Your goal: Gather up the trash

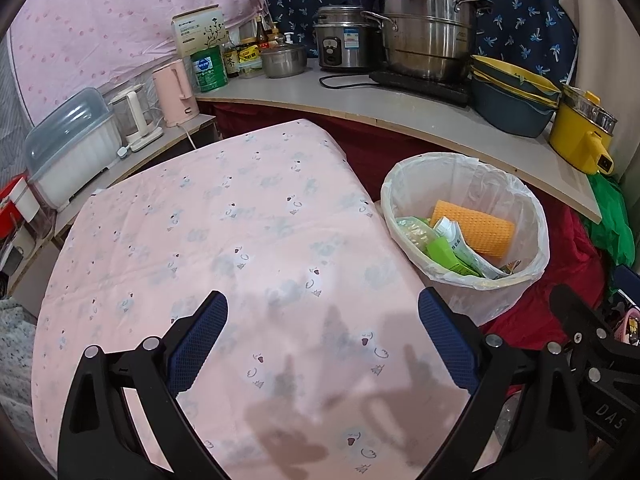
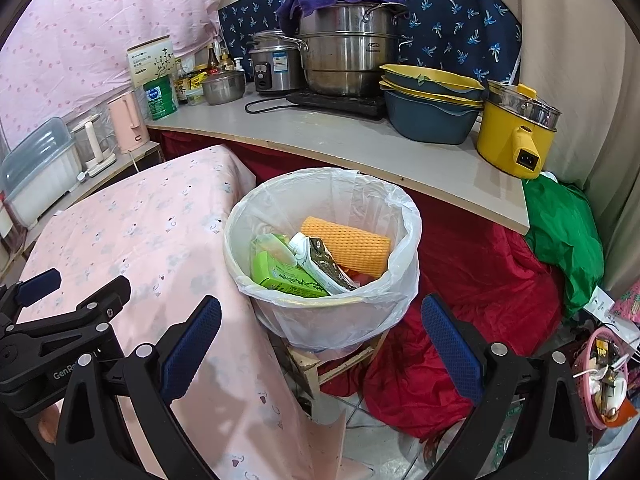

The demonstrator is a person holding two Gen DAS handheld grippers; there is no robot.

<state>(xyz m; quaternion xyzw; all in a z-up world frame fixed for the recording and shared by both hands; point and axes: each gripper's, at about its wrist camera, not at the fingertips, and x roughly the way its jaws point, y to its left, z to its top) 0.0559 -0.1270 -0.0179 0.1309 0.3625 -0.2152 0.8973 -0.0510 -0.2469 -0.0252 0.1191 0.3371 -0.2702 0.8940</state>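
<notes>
A white trash bin (image 2: pixel 320 312) lined with a clear plastic bag stands beside the pink-clothed table (image 1: pixel 224 240). It holds an orange mesh roll (image 2: pixel 348 248), green cartons (image 2: pixel 280 276) and wrappers. The bin also shows in the left wrist view (image 1: pixel 516 216), to the right of the table. My left gripper (image 1: pixel 322 344) is open and empty above the table cloth. My right gripper (image 2: pixel 320 348) is open and empty, just in front of the bin. The left gripper also shows at the left of the right wrist view (image 2: pixel 76 284).
A grey counter (image 2: pixel 320 136) behind carries steel pots (image 2: pixel 344 56), a rice cooker (image 2: pixel 272 64), stacked blue-yellow basins (image 2: pixel 428 100) and a yellow electric pot (image 2: pixel 516 128). Pink kettle (image 1: pixel 176 92) and plastic box (image 1: pixel 68 144) at left. Red cloth (image 2: pixel 460 280), green bag (image 2: pixel 564 240) and pink basket (image 2: pixel 604 376) on the floor.
</notes>
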